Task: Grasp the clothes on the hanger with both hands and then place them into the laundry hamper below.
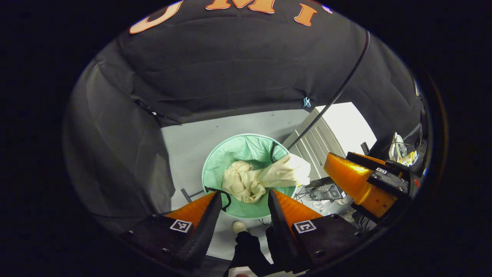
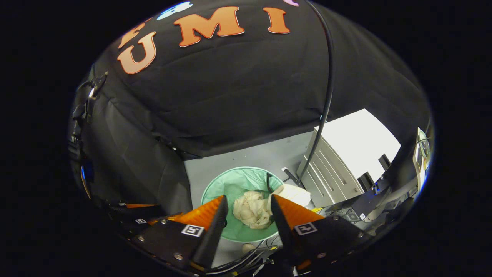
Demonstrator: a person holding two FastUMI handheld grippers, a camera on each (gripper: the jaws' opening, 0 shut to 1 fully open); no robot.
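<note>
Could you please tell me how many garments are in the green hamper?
1: a crumpled cream cloth garment lies inside the round green fabric hamper, one part draped over its rim; others may hide underneath.

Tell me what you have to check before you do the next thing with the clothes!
1. Cream clothes inside the green hamper: mostly; the bulk lies crumpled at the bottom. Ok.
2. No cloth hanging out: one part lies over the rim, on the side by the white cabinet. Not ok.
3. Left tool let go: fingers apart, nothing between them. Ok.
4. Right tool let go: fingers apart, nothing held. Ok.
5. Both tools above the hamper and off the cloth: ok.
6. Hamper standing steady on the grey floor: looks upright. Ok.
</note>
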